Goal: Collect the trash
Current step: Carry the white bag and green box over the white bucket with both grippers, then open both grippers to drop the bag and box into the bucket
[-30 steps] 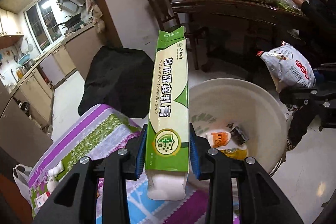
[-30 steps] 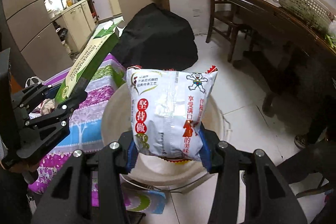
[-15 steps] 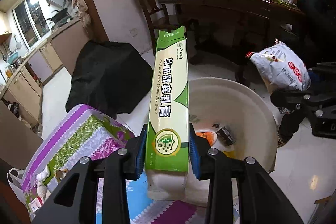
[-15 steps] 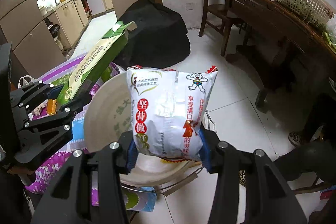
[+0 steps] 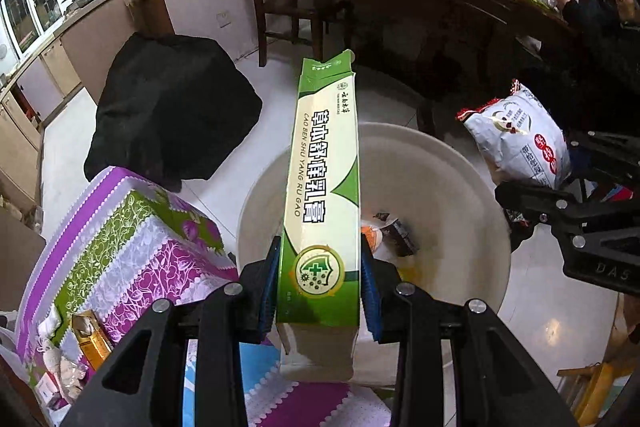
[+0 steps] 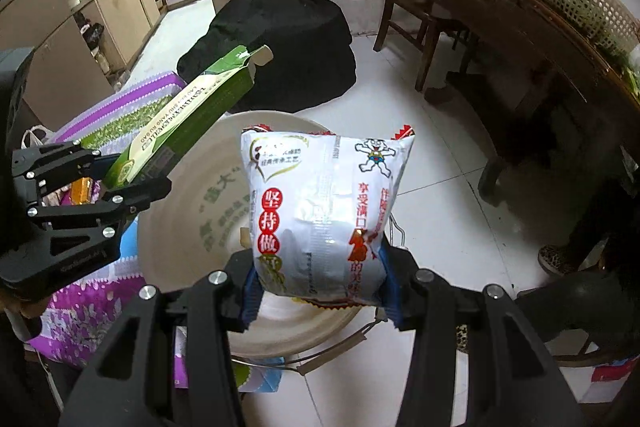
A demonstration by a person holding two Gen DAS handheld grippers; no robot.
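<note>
Trash is being held above the cream bucket (image 5: 460, 163): a green carton (image 5: 324, 195) is being pinched by the left gripper (image 5: 320, 291), at ten o'clock of the white snack bag (image 6: 320, 211), which is being squeezed by the right gripper (image 6: 318, 287). A miss is being risked: the long carton is being held by one end and could tip over the rim onto the floor; the light bag could drift. A few wrappers (image 5: 394, 233) are being kept at the bucket's bottom.
</note>
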